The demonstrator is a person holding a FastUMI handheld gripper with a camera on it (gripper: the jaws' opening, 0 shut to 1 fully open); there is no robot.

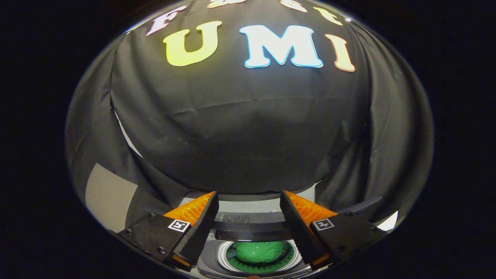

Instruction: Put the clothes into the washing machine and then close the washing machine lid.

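I look down past my gripper (248,193), which is open with nothing between its orange-and-black fingers (193,228). Below and between the fingers is the top of a small grey washing machine (211,257). Its round drum opening has a white rim (223,255). A green piece of clothing (259,250) lies inside the drum. A dark lid (252,231) stretches across just behind the opening, spanning the gap between the fingers; I cannot tell its tilt. The fingers hang above the machine and touch neither the clothing nor the lid.
Black cloth (248,128) hangs close behind the machine and wraps around both sides. A pale grey patch (110,193) shows low on the left, and a bright strip (387,223) shows low on the right.
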